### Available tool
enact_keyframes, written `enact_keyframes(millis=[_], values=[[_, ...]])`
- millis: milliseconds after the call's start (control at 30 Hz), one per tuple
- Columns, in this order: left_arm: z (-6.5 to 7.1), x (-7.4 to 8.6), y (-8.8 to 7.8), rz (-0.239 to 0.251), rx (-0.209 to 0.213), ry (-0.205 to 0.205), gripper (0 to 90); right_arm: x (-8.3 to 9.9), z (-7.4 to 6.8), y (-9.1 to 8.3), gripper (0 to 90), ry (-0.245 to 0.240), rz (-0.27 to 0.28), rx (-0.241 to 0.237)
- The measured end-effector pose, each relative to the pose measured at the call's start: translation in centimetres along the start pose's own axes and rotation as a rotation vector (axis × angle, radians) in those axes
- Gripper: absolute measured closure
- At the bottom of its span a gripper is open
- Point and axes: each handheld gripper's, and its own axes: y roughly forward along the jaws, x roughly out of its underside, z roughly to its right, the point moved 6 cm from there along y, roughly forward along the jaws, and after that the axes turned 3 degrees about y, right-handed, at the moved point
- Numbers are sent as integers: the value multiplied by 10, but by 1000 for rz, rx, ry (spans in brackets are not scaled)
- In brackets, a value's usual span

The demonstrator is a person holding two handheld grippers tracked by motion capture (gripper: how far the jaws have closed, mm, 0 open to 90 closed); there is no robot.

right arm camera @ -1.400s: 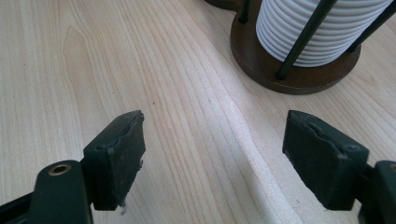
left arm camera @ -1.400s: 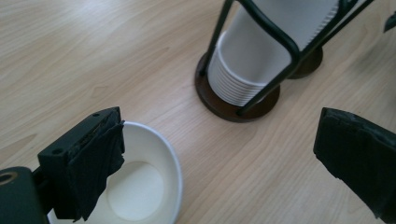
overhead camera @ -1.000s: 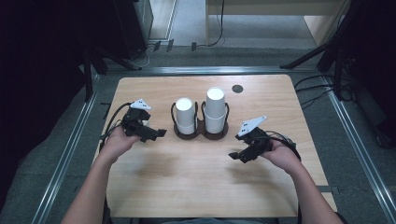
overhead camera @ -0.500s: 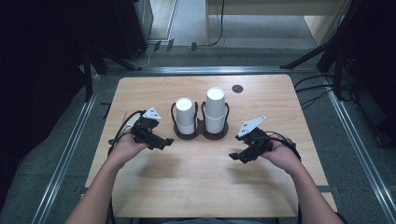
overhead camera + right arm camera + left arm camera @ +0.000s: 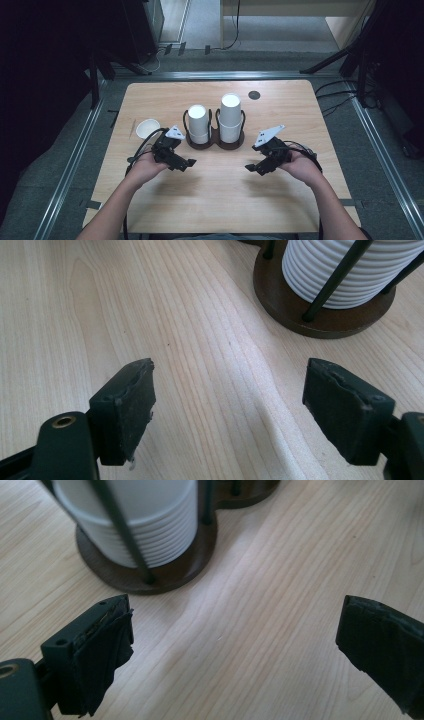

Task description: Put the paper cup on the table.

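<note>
Left gripper (image 5: 188, 163) shifts inward off the lone cup (image 5: 147, 128), both spread empty; next, grab a stack (image 5: 198, 125) cup.

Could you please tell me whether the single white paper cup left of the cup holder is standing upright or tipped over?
Upright: the single white paper cup stands on the light wooden table with its round open mouth facing up.

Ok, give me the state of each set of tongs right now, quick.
Left tongs: open, nothing between them, just short of the left cup stack.
Right tongs: open, empty, over bare table.
</note>
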Motion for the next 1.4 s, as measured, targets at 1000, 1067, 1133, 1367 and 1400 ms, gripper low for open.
enact_keyframes(millis=[1000, 1067, 1133, 1367, 1400], values=[[38, -27, 26, 65, 21, 78, 21, -3, -10, 10, 209, -44, -30, -10], [40, -28, 28, 59, 20, 85, 21, -3, -11, 10, 209, -50, -32, -8], [41, -29, 29, 59, 23, 90, 21, -3, -12, 10, 209, -49, -32, -11], [42, -30, 32, 60, 23, 96, 21, -6, -15, 12, 209, -69, -27, -14], [42, -30, 32, 60, 23, 96, 22, -6, -15, 12, 209, -69, -27, -14]])
